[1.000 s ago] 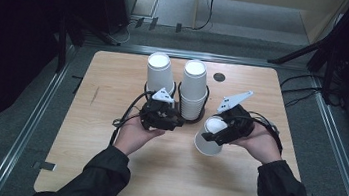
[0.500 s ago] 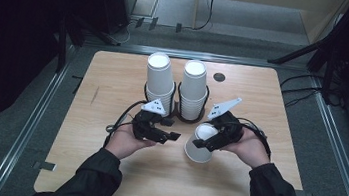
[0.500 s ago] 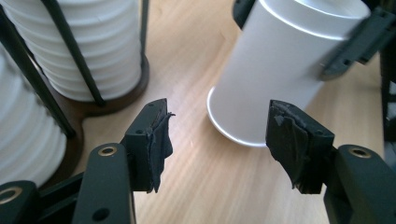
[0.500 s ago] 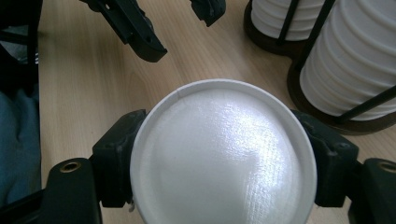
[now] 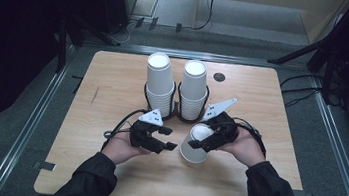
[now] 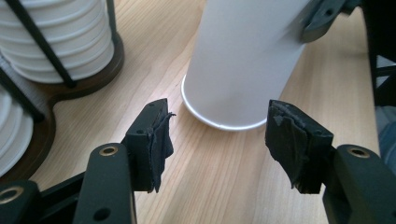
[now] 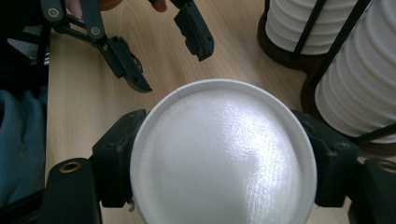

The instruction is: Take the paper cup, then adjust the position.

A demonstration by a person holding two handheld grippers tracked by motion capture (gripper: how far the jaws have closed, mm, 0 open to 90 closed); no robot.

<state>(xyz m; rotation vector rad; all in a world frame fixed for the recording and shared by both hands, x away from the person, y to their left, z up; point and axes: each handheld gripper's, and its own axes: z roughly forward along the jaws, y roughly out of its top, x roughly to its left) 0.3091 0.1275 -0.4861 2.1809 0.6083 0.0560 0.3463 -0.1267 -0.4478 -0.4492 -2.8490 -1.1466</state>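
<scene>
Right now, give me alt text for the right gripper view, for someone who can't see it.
An upside-down white paper cup is clamped between the right tool's black jaws above a wooden table. The left tool hangs open beyond it, with racked cup stacks at right.

Nothing to read here as far as I can see. The white cup (image 5: 196,143) in my right tongs (image 5: 206,141) is plain, no logo or print, same for the cup stacks (image 5: 160,83) in their rack. No label on my left tongs (image 5: 164,145) either, and the table (image 5: 113,85) is bare wood, no stickers or numbers.
</scene>
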